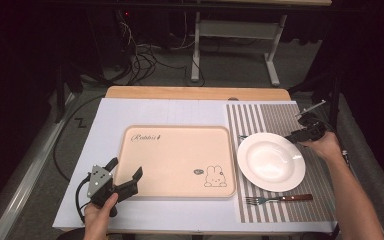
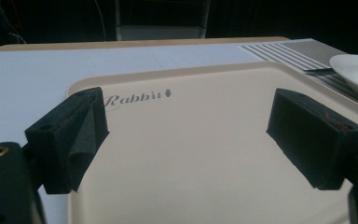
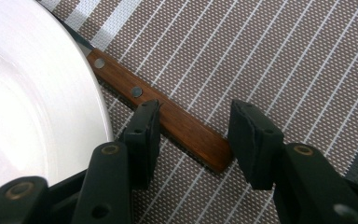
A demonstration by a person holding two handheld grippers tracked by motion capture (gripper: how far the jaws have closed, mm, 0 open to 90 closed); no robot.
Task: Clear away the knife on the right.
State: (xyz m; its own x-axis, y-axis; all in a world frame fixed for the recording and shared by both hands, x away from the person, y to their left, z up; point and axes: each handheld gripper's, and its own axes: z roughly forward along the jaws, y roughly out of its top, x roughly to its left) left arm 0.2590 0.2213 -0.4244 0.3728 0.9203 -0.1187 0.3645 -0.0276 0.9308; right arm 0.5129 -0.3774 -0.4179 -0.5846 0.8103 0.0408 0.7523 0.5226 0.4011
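A knife with a riveted wooden handle (image 3: 121,81) lies on the striped placemat (image 3: 284,60), its blade running under the rim of the white plate (image 3: 32,102). My right gripper (image 3: 196,119) is open, one jaw on each side of the handle's end and neither pressing on it. In the high view this gripper (image 1: 295,136) sits at the plate's (image 1: 270,162) far right edge, and the knife's tip (image 1: 243,136) pokes out at the plate's left. My left gripper (image 1: 126,169) is open and holds nothing at the front left corner of the beige rabbit tray (image 1: 180,150); its jaws (image 2: 189,112) straddle the tray (image 2: 191,186).
A wooden-handled fork (image 1: 279,199) lies on the placemat (image 1: 280,117) in front of the plate. The tray rests on a white board (image 1: 110,117) over the wooden table. Table frames and cables stand on the floor beyond the far edge.
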